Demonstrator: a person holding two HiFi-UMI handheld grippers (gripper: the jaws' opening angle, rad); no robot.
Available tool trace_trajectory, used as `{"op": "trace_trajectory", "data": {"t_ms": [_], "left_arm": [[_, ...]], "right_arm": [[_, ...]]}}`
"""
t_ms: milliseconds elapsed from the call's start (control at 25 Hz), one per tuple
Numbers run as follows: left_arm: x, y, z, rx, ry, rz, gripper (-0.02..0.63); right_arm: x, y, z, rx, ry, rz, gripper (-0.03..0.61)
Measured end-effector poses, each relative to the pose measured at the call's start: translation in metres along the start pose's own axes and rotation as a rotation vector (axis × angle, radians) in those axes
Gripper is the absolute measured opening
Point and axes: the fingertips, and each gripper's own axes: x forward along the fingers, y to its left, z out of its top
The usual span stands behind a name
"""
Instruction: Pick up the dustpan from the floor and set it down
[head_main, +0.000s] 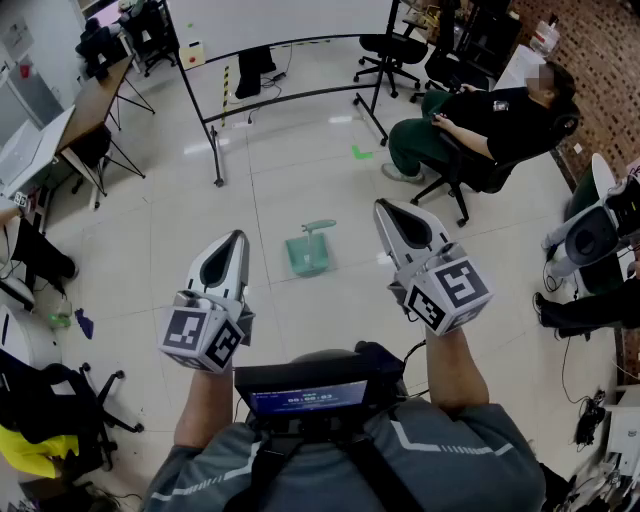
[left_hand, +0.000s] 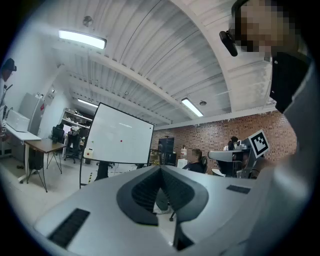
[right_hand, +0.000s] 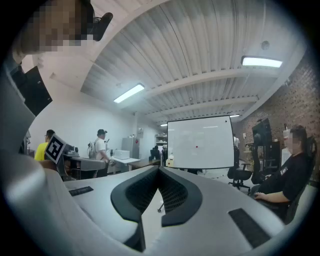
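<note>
Our left gripper (head_main: 237, 238) and right gripper (head_main: 384, 205) both point level, each with its jaws closed together on nothing. Each is a smooth grey shell, wedge-shaped, with black ribbed pads (right_hand: 176, 194) that meet at the tip. In the head view the dustpan (head_main: 308, 255) lies on the floor (head_main: 280, 180) between the two grippers, at 4 o'clock from the left tip and 8 o'clock from the right tip, touching neither. Its long axis runs from 6 to 12 o'clock, and its thin handle rises from the scoop and leans toward 1 o'clock. It is teal plastic, a shallow flat scoop; we cannot tell which edge is the open mouth. The floor is glossy pale tile
</note>
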Motion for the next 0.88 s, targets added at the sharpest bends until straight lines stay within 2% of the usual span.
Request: {"op": "trace_trajectory", "data": {"t_ms": [200,360,520,680,880], "left_arm": [[0.022,0.033,-0.003,-0.011,-0.023,-0.002,0.026],[0.072,0.062,-0.005,0.002,-0.039,0.029,0.026],[0.141,0.074,-0.003,0.013,-0.040,0.051,0.026],[0.212,0.077,0.014,0.044,-0.030,0.075,0.026],[0.286,0.114,0.033,0.051,-0.039,0.162,0.026]], "right_arm": [[0.033,-0.011,-0.011,-0.016,0.011,-0.005,0.020],[0.074,-0.051,-0.021,-0.005,0.006,0.011,0.020],[0.126,-0.105,-0.025,0.004,-0.007,0.076,0.020],[0.172,-0.167,-0.012,-0.012,-0.017,0.160,0.020],[0.241,-0.224,-0.009,-0.007,0.015,0.257,0.020]]}}
